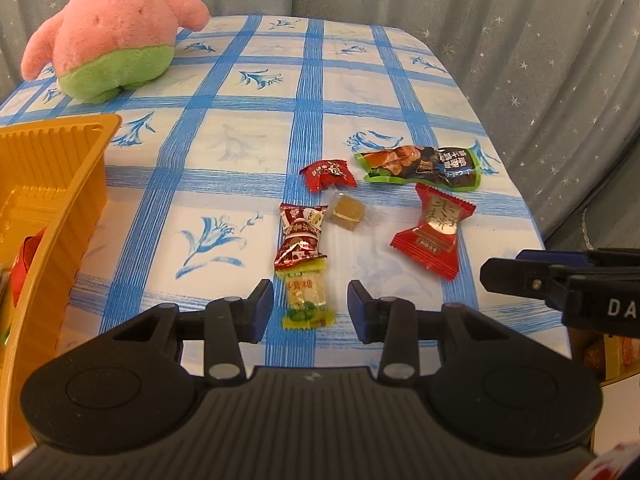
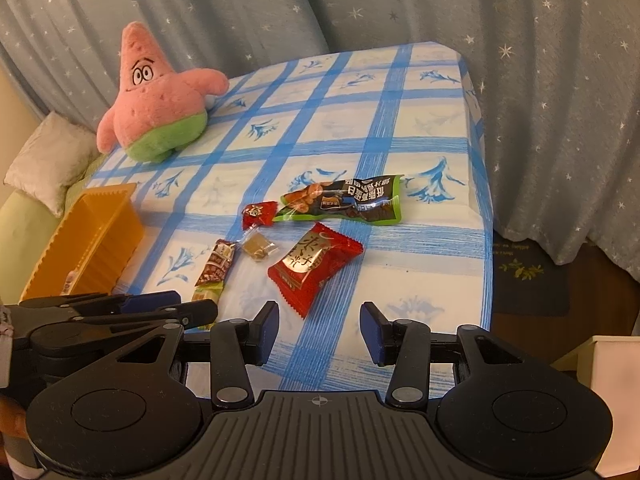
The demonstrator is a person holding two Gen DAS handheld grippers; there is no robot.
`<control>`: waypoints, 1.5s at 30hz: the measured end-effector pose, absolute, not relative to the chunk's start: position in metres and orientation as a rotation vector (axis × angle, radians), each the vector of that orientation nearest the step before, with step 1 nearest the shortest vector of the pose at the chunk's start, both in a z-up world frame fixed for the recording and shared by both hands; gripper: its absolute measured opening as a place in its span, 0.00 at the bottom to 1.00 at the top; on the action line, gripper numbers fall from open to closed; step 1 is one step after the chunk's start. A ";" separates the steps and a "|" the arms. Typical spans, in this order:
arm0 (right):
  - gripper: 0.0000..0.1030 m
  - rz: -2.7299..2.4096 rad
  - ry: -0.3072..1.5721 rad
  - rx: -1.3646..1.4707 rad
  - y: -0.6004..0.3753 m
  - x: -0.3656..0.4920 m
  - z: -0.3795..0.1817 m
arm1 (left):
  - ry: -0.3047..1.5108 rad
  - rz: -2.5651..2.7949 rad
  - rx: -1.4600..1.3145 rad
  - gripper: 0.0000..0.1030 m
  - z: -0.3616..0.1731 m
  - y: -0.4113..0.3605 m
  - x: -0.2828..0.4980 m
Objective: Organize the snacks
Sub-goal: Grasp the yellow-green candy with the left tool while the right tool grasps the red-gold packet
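Several snacks lie on the blue-checked tablecloth (image 1: 248, 128): a yellow-green candy (image 1: 306, 299), a dark red candy (image 1: 299, 236), a clear-wrapped brown cube (image 1: 347, 210), a small red packet (image 1: 329, 174), a large red packet (image 1: 434, 228) and a long green-black packet (image 1: 420, 164). My left gripper (image 1: 310, 310) is open, its fingers either side of the yellow-green candy. My right gripper (image 2: 318, 332) is open and empty, just short of the large red packet (image 2: 314, 266). A yellow tray (image 1: 52, 200) at the left holds some snacks.
A pink plush star (image 1: 112, 32) stands at the table's back left. A starred grey curtain (image 1: 540, 40) hangs behind and to the right. A white box (image 2: 612, 368) sits low at the right in the right wrist view. The table's right edge (image 2: 486, 216) drops to a dark floor.
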State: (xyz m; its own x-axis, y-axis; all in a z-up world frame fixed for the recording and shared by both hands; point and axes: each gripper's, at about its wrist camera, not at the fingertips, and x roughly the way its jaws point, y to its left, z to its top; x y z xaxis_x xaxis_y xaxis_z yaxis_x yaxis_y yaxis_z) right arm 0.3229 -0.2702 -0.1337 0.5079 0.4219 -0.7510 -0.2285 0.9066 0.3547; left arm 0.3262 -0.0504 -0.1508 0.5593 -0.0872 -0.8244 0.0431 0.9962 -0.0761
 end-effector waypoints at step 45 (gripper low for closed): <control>0.44 0.358 0.952 0.147 -0.228 0.368 -0.150 | 0.933 0.001 -0.072 0.19 -0.135 -0.010 0.312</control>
State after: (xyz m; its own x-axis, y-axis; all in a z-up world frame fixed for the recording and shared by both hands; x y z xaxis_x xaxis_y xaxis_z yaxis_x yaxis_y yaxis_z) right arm 0.3682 -0.2280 -0.1501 0.5269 0.3622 -0.7689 -0.2338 0.9315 0.2786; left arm 0.3123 -0.0100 -0.1352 0.5959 -0.0299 -0.8025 -0.0325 0.9976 -0.0613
